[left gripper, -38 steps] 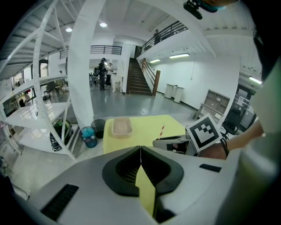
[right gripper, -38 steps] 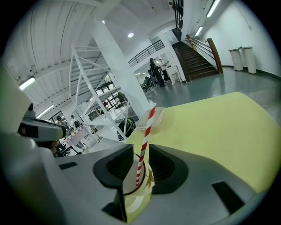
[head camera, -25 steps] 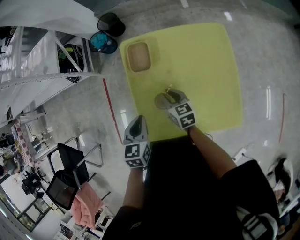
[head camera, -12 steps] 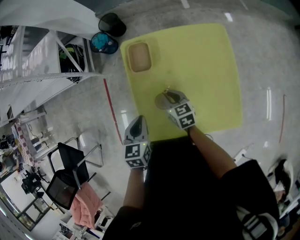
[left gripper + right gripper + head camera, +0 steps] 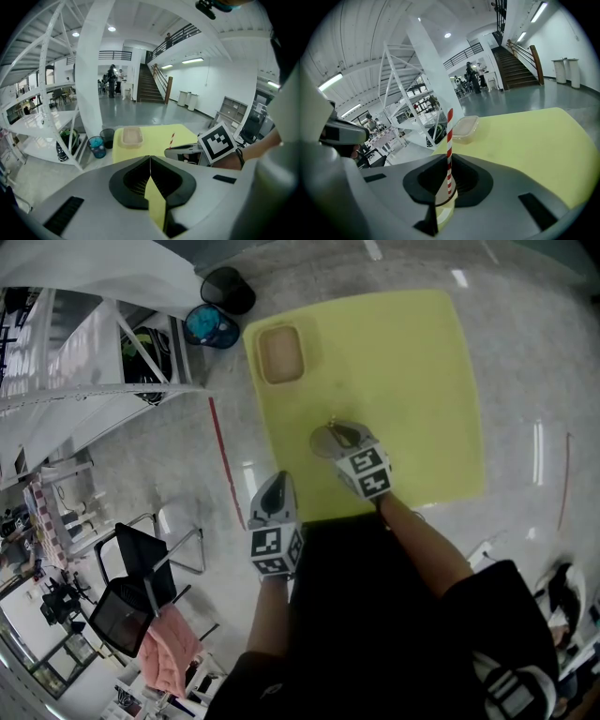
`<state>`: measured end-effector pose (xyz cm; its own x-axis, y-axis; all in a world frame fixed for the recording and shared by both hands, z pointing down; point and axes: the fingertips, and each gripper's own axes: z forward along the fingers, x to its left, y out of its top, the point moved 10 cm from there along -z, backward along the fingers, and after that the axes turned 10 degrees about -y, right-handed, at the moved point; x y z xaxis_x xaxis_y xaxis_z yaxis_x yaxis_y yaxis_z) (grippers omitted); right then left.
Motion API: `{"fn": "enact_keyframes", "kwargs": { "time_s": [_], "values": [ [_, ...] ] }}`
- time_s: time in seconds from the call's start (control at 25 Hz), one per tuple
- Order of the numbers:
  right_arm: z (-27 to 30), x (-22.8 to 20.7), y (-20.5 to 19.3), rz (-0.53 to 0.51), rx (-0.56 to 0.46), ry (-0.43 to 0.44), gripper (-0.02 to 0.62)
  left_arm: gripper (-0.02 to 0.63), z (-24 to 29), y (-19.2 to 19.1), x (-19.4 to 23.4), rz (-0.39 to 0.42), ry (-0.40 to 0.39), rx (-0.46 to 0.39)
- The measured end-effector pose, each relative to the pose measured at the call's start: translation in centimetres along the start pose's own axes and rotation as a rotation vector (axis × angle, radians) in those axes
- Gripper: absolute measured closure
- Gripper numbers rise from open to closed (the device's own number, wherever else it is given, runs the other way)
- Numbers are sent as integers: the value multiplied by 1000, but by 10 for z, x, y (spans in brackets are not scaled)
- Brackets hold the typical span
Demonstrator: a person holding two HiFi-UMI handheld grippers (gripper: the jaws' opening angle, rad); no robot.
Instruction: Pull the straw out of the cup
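Observation:
A red-and-white striped straw (image 5: 449,140) stands upright in a small pale cup (image 5: 445,207). My right gripper (image 5: 449,164) is shut on the cup, held over the yellow table (image 5: 412,381). In the head view the straw's tip (image 5: 333,420) pokes out beyond the right gripper (image 5: 330,439), which hides the cup. My left gripper (image 5: 273,488) hovers off the table's near-left edge, jaws shut and holding nothing. The left gripper view shows its closed jaws (image 5: 150,161), with the straw (image 5: 172,138) and the right gripper (image 5: 187,152) ahead to the right.
A clear plastic container (image 5: 280,353) sits at the table's far-left corner. Beyond that corner stand a blue bin (image 5: 207,325) and a black bin (image 5: 226,287). White shelving (image 5: 84,362) runs along the left, and a black chair (image 5: 136,587) stands on the floor.

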<state>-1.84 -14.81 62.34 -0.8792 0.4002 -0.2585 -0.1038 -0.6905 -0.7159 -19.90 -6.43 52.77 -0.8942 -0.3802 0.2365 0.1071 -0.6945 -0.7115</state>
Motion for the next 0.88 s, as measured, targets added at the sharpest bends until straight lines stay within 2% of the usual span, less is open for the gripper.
{"fn": "enact_keyframes", "kwargs": {
  "time_s": [0.44, 0.88],
  "values": [
    [-8, 0, 7, -56, -17, 21, 557, 561, -4, -3, -8, -12, 31, -18],
    [-24, -11, 22, -116, -53, 93, 558, 561, -7, -3, -31, -67, 101, -58]
  ]
}}
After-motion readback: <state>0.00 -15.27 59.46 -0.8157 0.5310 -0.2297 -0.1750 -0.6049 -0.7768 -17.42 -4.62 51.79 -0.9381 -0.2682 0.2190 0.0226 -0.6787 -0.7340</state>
